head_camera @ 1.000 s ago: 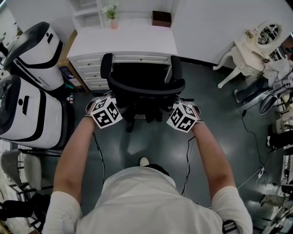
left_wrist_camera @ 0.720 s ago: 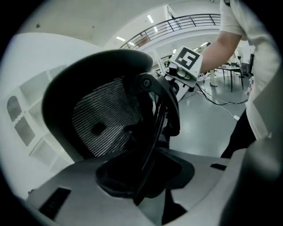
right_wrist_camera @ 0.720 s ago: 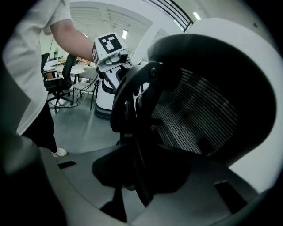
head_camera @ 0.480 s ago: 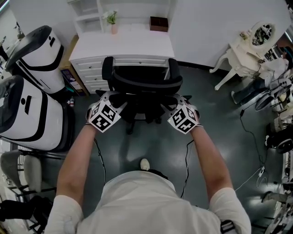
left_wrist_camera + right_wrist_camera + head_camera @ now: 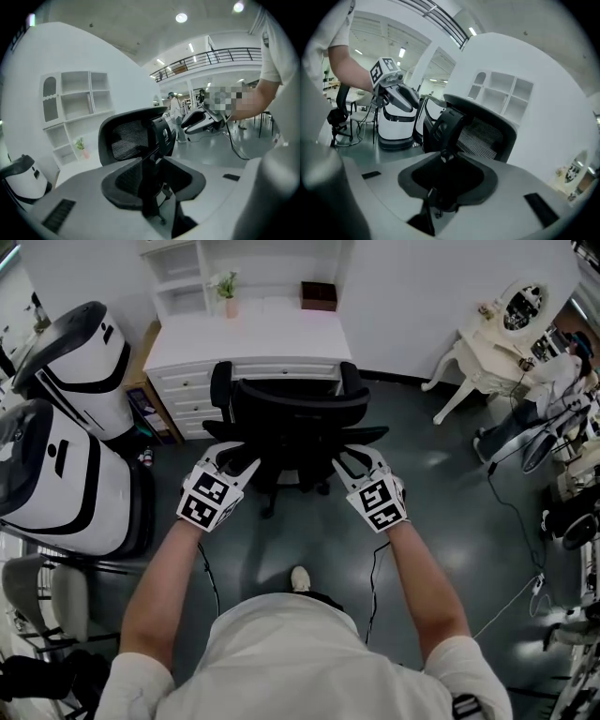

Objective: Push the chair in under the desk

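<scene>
The black chair [image 5: 298,409] stands at my 12 o'clock, backrest toward me, its arms up against the front edge of the white surface [image 5: 253,329]. My left gripper [image 5: 234,460] sits at 11 o'clock, just behind the backrest. Its jaws have just been opening and now stand spread with nothing pinched; the chair's back column shows ahead through the gap. My right gripper [image 5: 357,462] mirrors it at 1 o'clock, jaws apart, also gripping nothing.

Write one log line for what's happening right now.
left gripper: jaws open, just opening, empty | right gripper: jaws open, empty | chair: backrest at desk front
</scene>
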A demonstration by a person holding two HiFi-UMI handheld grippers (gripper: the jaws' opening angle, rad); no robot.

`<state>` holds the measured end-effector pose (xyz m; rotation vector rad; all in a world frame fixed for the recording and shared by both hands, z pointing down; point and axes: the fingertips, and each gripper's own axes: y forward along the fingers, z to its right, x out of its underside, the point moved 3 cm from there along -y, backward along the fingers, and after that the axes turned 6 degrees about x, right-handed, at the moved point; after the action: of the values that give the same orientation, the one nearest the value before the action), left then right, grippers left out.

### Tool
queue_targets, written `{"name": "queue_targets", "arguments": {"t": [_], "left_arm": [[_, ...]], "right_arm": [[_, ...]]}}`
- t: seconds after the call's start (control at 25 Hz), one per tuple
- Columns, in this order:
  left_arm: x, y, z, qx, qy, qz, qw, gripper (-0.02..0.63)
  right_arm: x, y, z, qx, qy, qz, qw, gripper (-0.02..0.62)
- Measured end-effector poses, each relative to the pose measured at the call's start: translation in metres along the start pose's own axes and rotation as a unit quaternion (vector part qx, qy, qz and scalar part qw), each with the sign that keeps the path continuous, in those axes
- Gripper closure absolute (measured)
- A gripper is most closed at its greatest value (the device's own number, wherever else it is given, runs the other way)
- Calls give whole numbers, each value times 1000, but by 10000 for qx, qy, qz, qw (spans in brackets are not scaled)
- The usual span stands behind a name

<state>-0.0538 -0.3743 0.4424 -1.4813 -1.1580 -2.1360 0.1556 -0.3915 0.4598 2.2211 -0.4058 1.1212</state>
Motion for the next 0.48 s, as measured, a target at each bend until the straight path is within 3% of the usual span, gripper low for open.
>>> {"name": "queue_targets", "arguments": {"t": [0.36,0.48], "left_arm": [[0,-56,57,240,-761,766,9939,491],[9,-79,80,214,-811,841,9929,525]], "right_arm": [[-19,-65,-47,197,1305,536,9898,528],[-23,-91,-71,225,1680,631,9835,541]]}}
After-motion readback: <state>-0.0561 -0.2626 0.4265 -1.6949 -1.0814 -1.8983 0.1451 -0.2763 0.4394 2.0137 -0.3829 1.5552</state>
